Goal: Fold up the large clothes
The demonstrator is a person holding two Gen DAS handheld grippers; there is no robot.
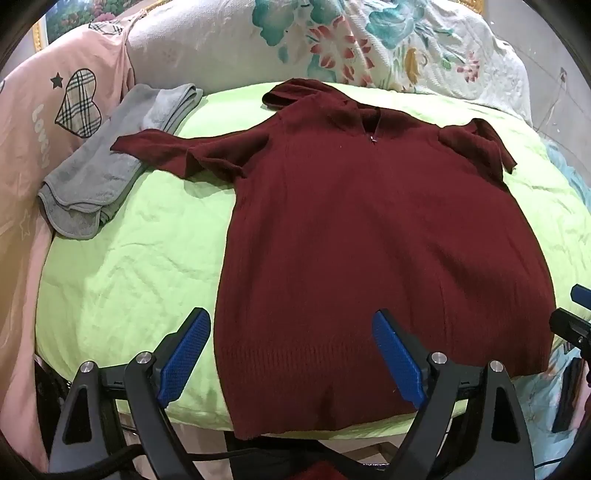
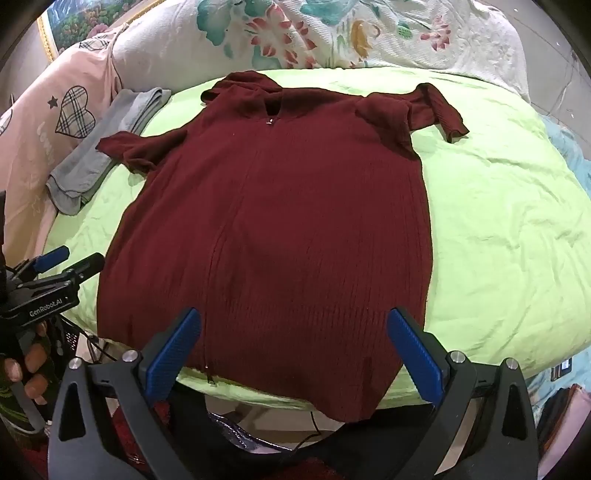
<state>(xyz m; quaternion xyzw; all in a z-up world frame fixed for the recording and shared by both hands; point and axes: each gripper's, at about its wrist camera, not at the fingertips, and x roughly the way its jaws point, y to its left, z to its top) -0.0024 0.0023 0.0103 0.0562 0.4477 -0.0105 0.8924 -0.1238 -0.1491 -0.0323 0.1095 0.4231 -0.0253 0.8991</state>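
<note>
A dark red knitted zip-up top (image 1: 369, 229) (image 2: 280, 221) lies spread flat on a light green sheet (image 1: 140, 258) (image 2: 498, 221), hood at the far end, both sleeves out to the sides, hem hanging over the near edge. My left gripper (image 1: 291, 332) hovers open above the hem's left part, blue pads wide apart and empty. My right gripper (image 2: 295, 332) stands open over the hem's middle, touching nothing. In the right wrist view the left gripper (image 2: 70, 258) shows at the left edge, held by a hand (image 2: 26, 365).
A folded grey towel (image 1: 110, 170) (image 2: 107, 147) lies at the far left, under the left sleeve's cuff. Behind it is a pink cushion with a checked heart (image 1: 79, 103) (image 2: 74, 110). A floral quilt (image 1: 369, 40) (image 2: 332, 33) is heaped along the back.
</note>
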